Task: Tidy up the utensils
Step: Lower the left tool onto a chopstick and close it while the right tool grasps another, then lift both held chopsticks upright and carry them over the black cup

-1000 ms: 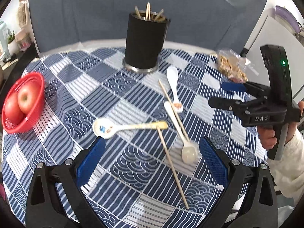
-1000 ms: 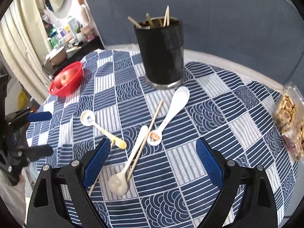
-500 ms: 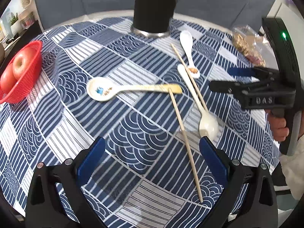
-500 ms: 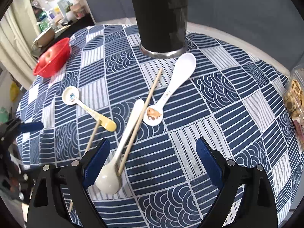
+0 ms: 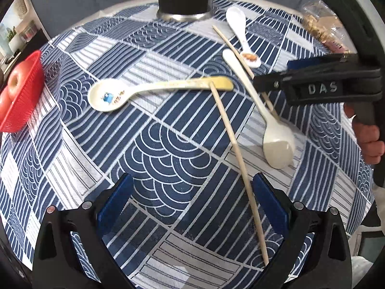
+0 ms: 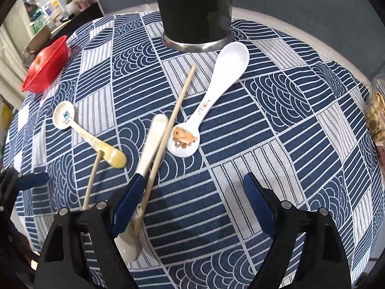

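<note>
Three spoons and two chopsticks lie on the blue patterned tablecloth [image 5: 168, 144] before a black utensil holder [image 6: 195, 12]. The yellow-handled spoon [image 5: 154, 89] lies left. One chopstick [image 5: 237, 159] runs along my open left gripper's [image 5: 192, 204] right finger. The plain cream spoon [image 6: 151, 149] and the second chopstick [image 6: 168, 130] pass by the left finger of my open right gripper [image 6: 192, 202], which hovers low over them. The white spoon with an orange picture [image 6: 211, 96] lies beyond. The right gripper also shows in the left wrist view [image 5: 272, 74].
A red basket [image 5: 21, 94] with apples sits at the table's left edge. A clear bag of snacks [image 6: 375, 115] lies at the right edge. A grey sofa stands behind the table. A cluttered shelf [image 6: 53, 2] stands at the far left.
Both grippers have come down and forward toward the table. The utensils now look larger and the holder's top has left both views. The right gripper's left finger now reaches the cream spoon.
</note>
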`<state>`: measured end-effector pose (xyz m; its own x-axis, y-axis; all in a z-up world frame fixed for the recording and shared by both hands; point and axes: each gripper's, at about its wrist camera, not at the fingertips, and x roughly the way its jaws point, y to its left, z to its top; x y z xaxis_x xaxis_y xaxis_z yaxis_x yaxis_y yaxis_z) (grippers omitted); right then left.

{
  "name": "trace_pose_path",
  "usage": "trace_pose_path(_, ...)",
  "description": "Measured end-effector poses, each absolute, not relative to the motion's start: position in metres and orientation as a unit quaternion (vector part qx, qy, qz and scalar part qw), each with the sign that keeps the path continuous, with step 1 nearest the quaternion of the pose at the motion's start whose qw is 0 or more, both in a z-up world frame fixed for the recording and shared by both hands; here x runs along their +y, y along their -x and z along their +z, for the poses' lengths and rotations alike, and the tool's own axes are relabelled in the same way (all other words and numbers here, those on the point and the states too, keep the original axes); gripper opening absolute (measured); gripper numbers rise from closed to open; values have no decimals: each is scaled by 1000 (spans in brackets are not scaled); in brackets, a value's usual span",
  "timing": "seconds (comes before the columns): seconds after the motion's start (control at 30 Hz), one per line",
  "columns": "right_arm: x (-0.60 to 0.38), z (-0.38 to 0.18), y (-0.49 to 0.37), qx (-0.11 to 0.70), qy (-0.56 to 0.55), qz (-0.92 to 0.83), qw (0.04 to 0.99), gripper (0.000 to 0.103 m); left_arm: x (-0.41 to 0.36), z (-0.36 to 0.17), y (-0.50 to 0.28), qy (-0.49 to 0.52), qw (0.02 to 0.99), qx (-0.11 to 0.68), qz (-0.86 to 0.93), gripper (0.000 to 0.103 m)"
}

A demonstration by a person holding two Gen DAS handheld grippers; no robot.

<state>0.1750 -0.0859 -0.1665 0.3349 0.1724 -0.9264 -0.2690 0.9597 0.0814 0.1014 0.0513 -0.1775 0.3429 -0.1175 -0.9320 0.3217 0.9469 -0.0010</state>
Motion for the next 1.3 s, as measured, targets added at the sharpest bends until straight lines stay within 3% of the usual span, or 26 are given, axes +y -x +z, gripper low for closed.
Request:
trace_pose_path(0.13, -81, -167, -177, 564, 56, 125, 814, 76, 51, -178, -102, -96, 826, 540, -131, 99)
trace_pose_path(0.23, -81, -164, -174, 562, 54, 125, 816, 67, 52, -178, -102, -95, 829, 536, -130, 99)
trace_pose_path(0.27, -80, -163, -172, 561, 54, 128, 816, 58, 51, -178, -103, -95, 829, 536, -130, 99)
trace_pose_path(0.4, -79, -159, -165, 569, 49, 144, 808, 7, 50, -179, -105, -93, 823, 547, -123, 99)
trace_pose_path(0.43, -81, -159, -164, 569, 46, 145, 808, 5, 49, -179, -106, -93, 820, 552, -121, 99)
trace_pose_path(0.57, -90, -161, -159, 584, 18, 152, 797, 5, 49, -178, -105, -92, 814, 562, -117, 96)
trace_pose_path(0.6, -92, -161, -157, 587, 12, 155, 794, 5, 51, -176, -103, -93, 815, 559, -121, 90)
trace_pose_path(0.67, -96, -161, -152, 591, 4, 159, 791, 5, 54, -171, -98, -92, 816, 557, -124, 72)
trace_pose_path(0.73, -102, -162, -145, 598, -17, 167, 784, 5, 58, -166, -95, -92, 815, 558, -125, 36)
trace_pose_path(0.83, -112, -159, -135, 597, -45, 174, 781, 5, 67, -164, -90, -82, 809, 569, -124, 10)
trace_pose_path(0.9, -117, -156, -132, 597, -61, 179, 780, 5, 73, -164, -87, -71, 806, 574, -124, 5)
trace_pose_path(1.3, -147, -121, -112, 569, -136, 204, 785, 5, 98, -153, -67, -42, 800, 585, -124, 5)
